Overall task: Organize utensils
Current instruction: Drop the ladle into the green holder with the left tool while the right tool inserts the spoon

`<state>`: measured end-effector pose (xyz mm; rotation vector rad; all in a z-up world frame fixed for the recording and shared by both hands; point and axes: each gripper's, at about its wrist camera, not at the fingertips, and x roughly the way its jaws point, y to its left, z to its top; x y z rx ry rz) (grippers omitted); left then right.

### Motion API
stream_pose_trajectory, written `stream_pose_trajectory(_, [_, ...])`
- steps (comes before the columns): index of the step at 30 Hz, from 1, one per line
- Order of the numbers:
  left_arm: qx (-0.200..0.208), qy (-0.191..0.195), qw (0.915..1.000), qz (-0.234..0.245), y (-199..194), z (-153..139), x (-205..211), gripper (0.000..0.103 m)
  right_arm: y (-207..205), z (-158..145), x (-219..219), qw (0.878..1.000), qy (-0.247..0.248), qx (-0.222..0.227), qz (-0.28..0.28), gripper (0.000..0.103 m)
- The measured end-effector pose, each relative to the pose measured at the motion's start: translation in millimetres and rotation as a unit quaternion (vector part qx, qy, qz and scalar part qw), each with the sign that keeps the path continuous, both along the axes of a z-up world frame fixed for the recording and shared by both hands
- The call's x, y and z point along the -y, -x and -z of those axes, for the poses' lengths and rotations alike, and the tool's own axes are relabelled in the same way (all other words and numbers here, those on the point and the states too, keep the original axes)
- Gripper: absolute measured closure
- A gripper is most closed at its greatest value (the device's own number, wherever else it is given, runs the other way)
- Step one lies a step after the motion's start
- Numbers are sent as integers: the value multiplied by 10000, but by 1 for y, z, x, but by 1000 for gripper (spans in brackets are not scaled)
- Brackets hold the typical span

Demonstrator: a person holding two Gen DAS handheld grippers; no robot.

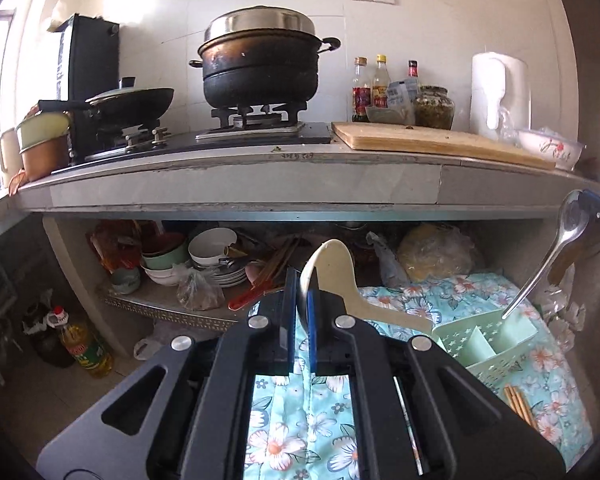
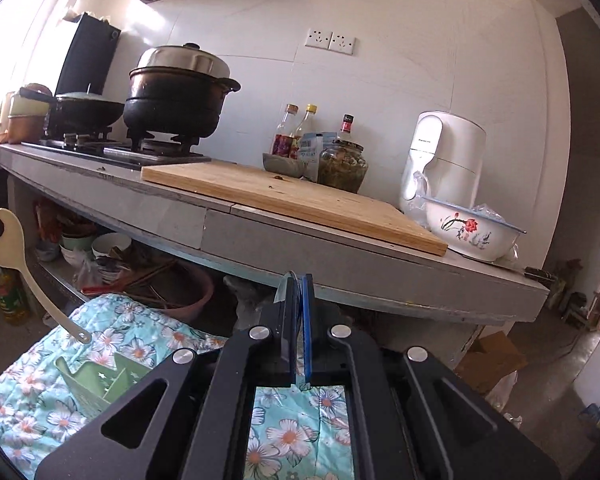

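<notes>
Jaws of the left gripper (image 1: 300, 300) pinch the bowl of a cream rice paddle (image 1: 330, 272), held edge-on. Its long axis slants down, handle tip pointing at the green utensil caddy (image 1: 488, 344) on the floral cloth (image 1: 548, 392). Seen from the right wrist, the same paddle (image 2: 8, 240) hangs with bowl up and handle slanting down toward that caddy (image 2: 100, 380). The right gripper (image 2: 298, 304) is closed on the bowl of a metal spoon (image 1: 572, 220), seen edge-on between its pads; the spoon's long handle slants down, its tip over the caddy's far compartment. Chopsticks (image 1: 520, 404) lie on the cloth just beside the caddy's near wall.
</notes>
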<state>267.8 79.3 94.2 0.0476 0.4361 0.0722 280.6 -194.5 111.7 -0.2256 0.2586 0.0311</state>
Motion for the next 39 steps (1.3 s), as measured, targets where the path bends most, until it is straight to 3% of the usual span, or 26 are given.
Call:
stream_pose_trajectory(7, [-312, -798, 9962, 147, -28, 24, 32, 99, -10, 28, -22, 9984, 533, 159, -124, 101])
stream_pose_trajectory(13, [-427, -1023, 9935, 253, -34, 33, 41, 99, -10, 38, -27, 9970, 696, 167, -293, 101])
stream_pose_trajectory(22, [-273, -932, 9943, 451, -13, 9, 31, 99, -6, 39, -22, 9971, 657, 183, -345, 101])
stream_pose_trajectory(26, [-358, -1073, 9922, 527, -9, 6, 33, 99, -5, 42, -21, 9969, 688, 153, -350, 101])
stream_pose_trajectory(34, [-810, -1376, 9855, 575, -34, 46, 56, 99, -7, 60, -30, 9966, 631, -174, -493, 100])
stream_pose_trajectory(39, [-1298, -1018, 9831, 792, -50, 72, 60, 95, -10, 73, -38, 9944, 481, -540, -769, 100])
